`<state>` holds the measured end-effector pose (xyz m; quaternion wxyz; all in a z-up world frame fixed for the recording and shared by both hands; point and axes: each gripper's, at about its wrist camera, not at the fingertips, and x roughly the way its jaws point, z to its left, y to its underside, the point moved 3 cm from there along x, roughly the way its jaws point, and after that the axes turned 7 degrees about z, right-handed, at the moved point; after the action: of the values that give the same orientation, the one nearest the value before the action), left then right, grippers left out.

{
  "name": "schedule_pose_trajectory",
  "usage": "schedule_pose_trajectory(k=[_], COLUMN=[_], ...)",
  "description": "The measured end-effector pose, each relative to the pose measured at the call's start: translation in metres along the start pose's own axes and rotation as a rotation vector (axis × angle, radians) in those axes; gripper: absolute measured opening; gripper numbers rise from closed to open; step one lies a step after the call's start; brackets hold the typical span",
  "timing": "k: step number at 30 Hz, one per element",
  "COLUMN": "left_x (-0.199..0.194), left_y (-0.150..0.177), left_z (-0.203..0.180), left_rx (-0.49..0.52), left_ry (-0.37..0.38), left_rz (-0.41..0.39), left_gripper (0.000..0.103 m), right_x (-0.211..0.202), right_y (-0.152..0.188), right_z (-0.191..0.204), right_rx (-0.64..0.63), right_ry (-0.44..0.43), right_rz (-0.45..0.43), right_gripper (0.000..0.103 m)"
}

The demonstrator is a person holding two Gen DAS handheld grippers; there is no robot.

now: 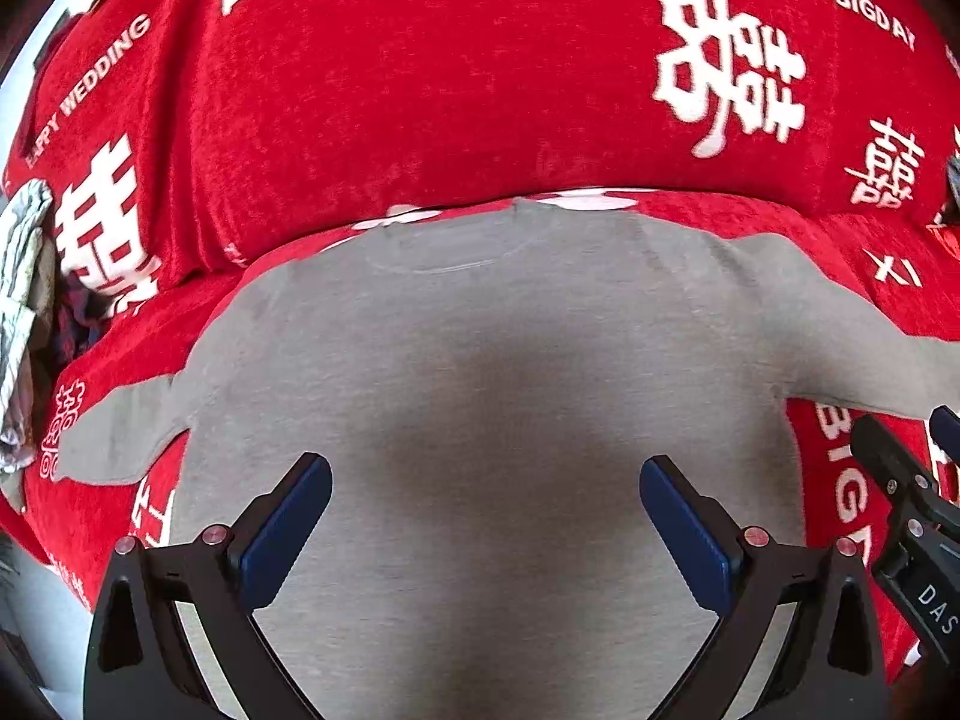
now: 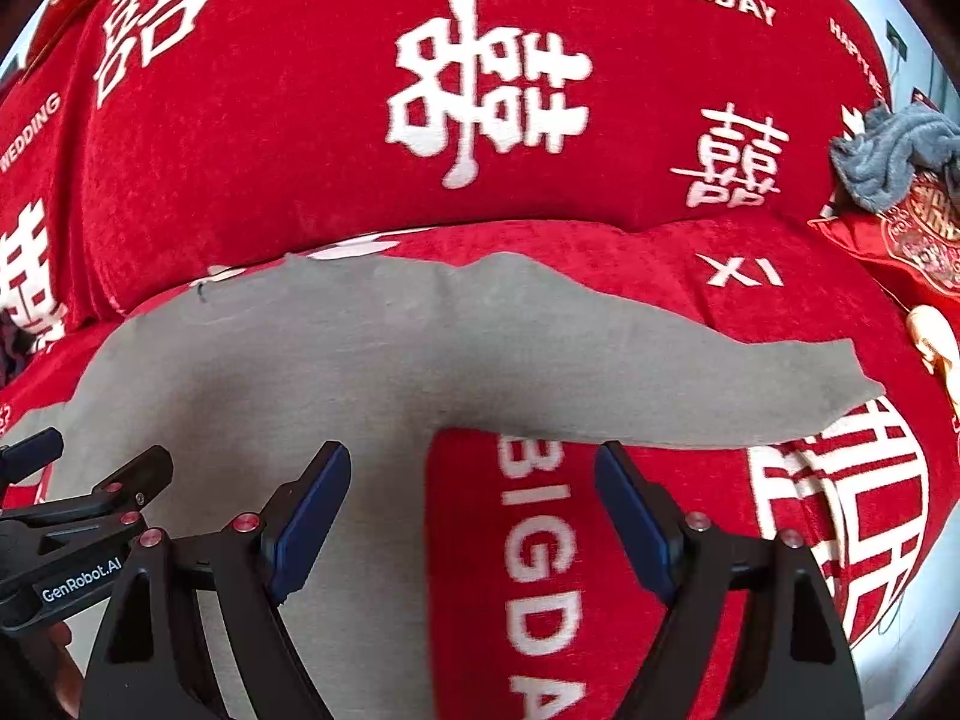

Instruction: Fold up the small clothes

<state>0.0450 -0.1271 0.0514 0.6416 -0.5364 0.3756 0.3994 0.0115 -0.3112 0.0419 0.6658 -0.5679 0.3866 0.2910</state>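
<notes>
A small grey long-sleeved shirt (image 1: 480, 360) lies flat on a red sofa seat, collar toward the backrest, sleeves spread to both sides. My left gripper (image 1: 486, 480) is open and empty above the shirt's body. My right gripper (image 2: 474, 474) is open and empty over the shirt's right side edge, just below the right sleeve (image 2: 690, 384). The shirt's body (image 2: 270, 372) fills the left of the right wrist view. Each gripper shows at the edge of the other's view: the right one (image 1: 912, 504) and the left one (image 2: 72, 516).
The red sofa cover (image 1: 420, 90) with white characters covers seat and backrest (image 2: 300, 150). A crumpled grey-white garment (image 1: 24, 300) lies at the left end. A grey fleece cloth (image 2: 888, 150) and a red embroidered cushion (image 2: 918, 240) lie at the right end.
</notes>
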Motion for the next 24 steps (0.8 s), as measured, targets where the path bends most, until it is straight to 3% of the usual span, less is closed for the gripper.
schedule_pose_trajectory(k=[24], left_x=[-0.002], left_y=[-0.007], left_z=[-0.125], left_rx=[0.150], left_ry=[0.045], left_rz=[-0.003], left_gripper=[0.103], right_x=[0.003], right_y=[-0.002], right_z=[-0.126], right_rx=[0.130], right_ry=[0.122], right_rz=[-0.004], right_gripper=[0.086])
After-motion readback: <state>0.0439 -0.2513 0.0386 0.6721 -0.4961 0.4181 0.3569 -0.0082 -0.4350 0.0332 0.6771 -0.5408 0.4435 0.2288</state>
